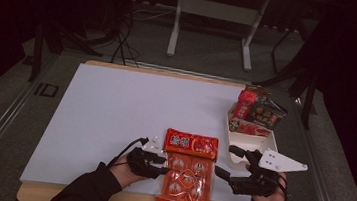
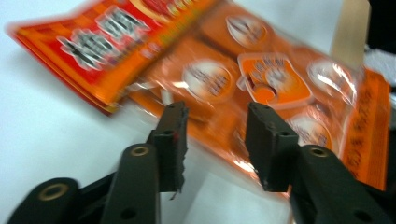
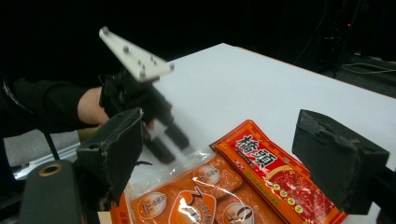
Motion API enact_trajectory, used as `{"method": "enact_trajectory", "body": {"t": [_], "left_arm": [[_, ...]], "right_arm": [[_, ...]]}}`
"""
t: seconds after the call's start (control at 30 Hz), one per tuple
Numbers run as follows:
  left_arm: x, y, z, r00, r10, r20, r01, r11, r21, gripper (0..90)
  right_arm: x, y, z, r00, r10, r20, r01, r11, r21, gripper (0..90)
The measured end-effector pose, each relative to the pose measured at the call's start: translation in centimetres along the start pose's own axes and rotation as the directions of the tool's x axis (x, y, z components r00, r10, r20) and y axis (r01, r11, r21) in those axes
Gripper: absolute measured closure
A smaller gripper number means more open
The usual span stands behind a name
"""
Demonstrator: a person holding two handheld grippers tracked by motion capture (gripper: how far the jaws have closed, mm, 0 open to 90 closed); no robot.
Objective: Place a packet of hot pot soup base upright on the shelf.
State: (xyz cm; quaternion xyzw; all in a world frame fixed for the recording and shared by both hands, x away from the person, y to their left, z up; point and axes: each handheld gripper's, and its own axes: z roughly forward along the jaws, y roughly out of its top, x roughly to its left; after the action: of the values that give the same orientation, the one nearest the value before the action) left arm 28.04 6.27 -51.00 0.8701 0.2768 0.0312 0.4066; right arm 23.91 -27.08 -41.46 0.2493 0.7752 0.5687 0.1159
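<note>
Orange packet [image 2: 261, 88] blurred beyond parted left tongs [image 2: 215, 140].

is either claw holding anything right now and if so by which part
Nothing is held. The left claw stands open at the orange packet's edge; the right claw is open beside it.

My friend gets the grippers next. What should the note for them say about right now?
Left gripper: jaws partly open at the left edge of the orange snack bag, holding nothing that I can see.
Right gripper: jaws wide open and empty, just right of the bag.
Things: the orange snack bag lies flat near the front edge of the white table. The white bin at the right already holds a red packet and a dark packet.
Done: those two packets are in the bin.
Left: probably grip the orange bag and put it in the bin too.
</note>
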Motion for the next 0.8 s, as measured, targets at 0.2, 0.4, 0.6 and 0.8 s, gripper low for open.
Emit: {"method": "enact_trajectory", "body": {"t": [0.2, 0.4, 0.6, 0.8], "left_arm": [[2.2, 1.0, -0.4, 0.9983, -0.049, -0.031, 0.048, 0.9979, -0.044, 48.7], [4.6, 1.9, 0.0, 0.9937, -0.082, -0.076, 0.079, 0.9957, -0.048, 44.6], [6.7, 2.6, 1.4, 0.9886, -0.118, -0.094, 0.114, 0.9926, -0.042, 40.7], [8.3, 2.7, 3.3, 0.9825, -0.166, -0.084, 0.165, 0.9861, -0.016, 39.9]], "right_arm": [[0.3, -0.1, 0.0, 0.9999, -0.012, 0.006, 0.012, 1.000, 0.010, 16.1], [0.3, -0.4, 0.0, 0.9998, -0.018, 0.012, 0.018, 1.000, 0.019, 16.0], [0.4, -0.5, 0.3, 0.9998, -0.020, 0.003, 0.020, 1.000, 0.022, 16.0], [0.8, -0.6, 0.8, 0.9990, -0.045, 0.002, 0.045, 0.998, 0.038, 16.0]]}}
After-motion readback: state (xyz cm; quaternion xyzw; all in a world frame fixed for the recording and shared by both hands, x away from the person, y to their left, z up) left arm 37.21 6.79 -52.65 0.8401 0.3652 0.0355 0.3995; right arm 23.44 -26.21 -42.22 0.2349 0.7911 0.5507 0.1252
